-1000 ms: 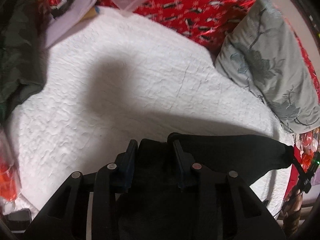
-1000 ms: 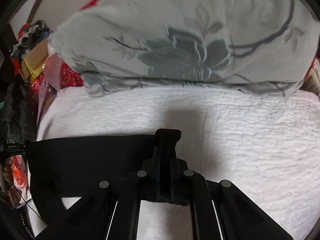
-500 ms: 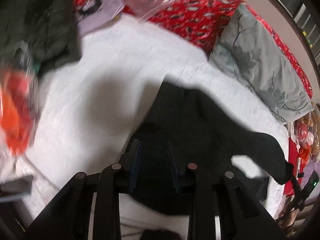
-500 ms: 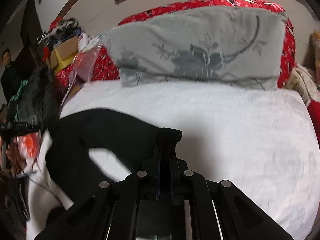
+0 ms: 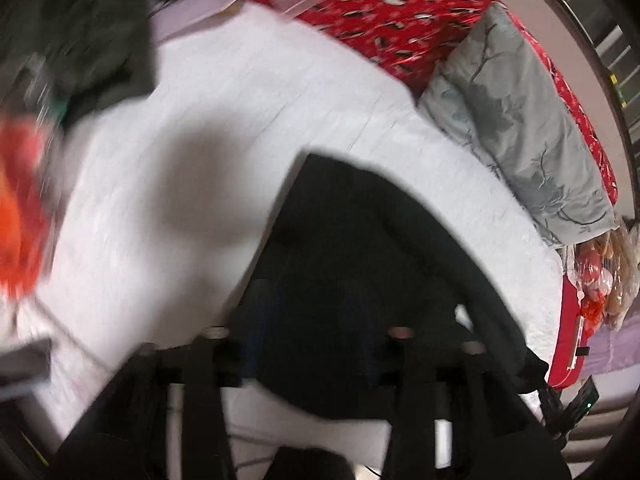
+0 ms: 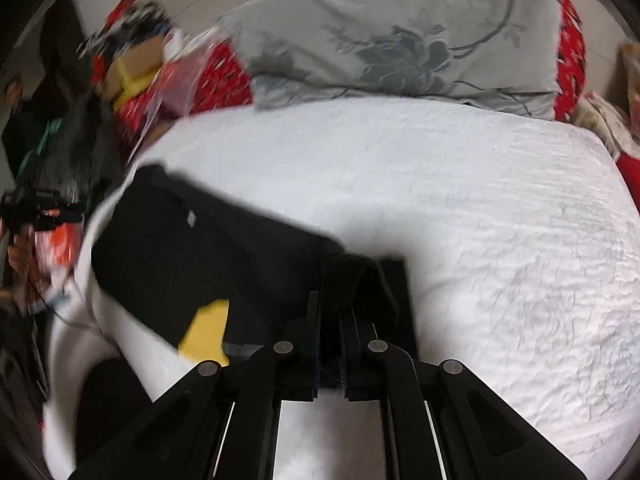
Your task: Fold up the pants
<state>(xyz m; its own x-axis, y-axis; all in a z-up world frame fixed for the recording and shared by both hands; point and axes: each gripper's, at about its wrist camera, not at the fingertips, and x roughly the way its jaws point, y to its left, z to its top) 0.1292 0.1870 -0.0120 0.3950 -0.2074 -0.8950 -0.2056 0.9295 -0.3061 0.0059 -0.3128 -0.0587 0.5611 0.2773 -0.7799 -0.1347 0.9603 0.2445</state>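
Black pants (image 5: 360, 232) lie in a long band across the white quilted bedcover (image 5: 200, 120). My left gripper (image 5: 312, 288) hangs over their near end. Its jaws are opening, and the cloth still lies between and under the dark, blurred fingers. In the right wrist view the pants (image 6: 208, 248) run from the left edge of the bed to my right gripper (image 6: 330, 300), which is shut on a bunched fold of their edge. A small white tag (image 6: 191, 218) shows on the cloth.
A grey floral pillow (image 6: 400, 48) leans on a red patterned quilt (image 5: 392, 12) at the head of the bed. Dark green clothing (image 5: 72, 32) and a blurred orange thing (image 5: 16, 208) crowd the left side. A person (image 6: 16, 96) stands at far left.
Both grippers drew back toward the near edge of the bed and brought the pants with them. The pants went from hanging between the grippers to lying on the cover. The left jaws have spread.
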